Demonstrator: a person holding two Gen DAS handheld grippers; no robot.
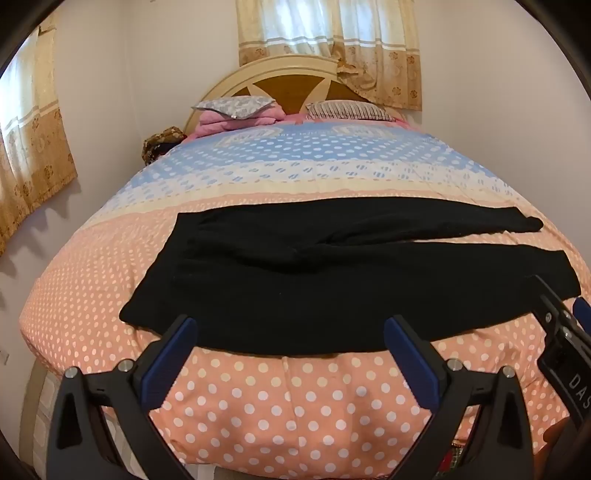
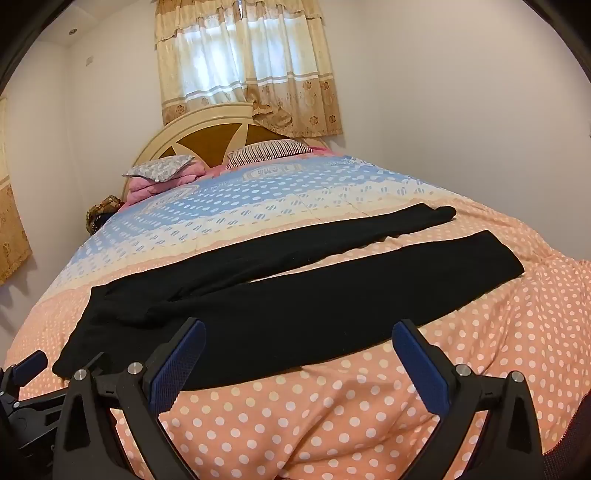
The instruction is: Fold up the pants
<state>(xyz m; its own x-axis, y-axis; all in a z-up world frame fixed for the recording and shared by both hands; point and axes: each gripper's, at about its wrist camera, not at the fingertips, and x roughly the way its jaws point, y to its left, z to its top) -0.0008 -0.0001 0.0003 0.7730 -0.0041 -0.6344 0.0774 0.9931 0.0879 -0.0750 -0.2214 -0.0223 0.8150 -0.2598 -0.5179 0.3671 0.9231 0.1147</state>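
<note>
Black pants (image 1: pixel 295 280) lie flat across the polka-dot bedspread, waistband to the left, both legs stretched to the right with a narrow gap between them. They also show in the right wrist view (image 2: pixel 295 306). My left gripper (image 1: pixel 290 332) is open and empty, hovering at the near edge of the pants by the waist part. My right gripper (image 2: pixel 297 338) is open and empty, at the near edge of the nearer leg. The right gripper also shows at the right edge of the left wrist view (image 1: pixel 565 325); the left gripper shows at the lower left of the right wrist view (image 2: pixel 22 373).
The bed (image 1: pixel 258 398) has a peach and blue dotted cover. Pillows (image 1: pixel 236 107) and a pink folded blanket (image 1: pixel 240 120) lie at the headboard (image 1: pixel 280 74). Curtains (image 1: pixel 332 33) hang behind. A wall runs along the left side.
</note>
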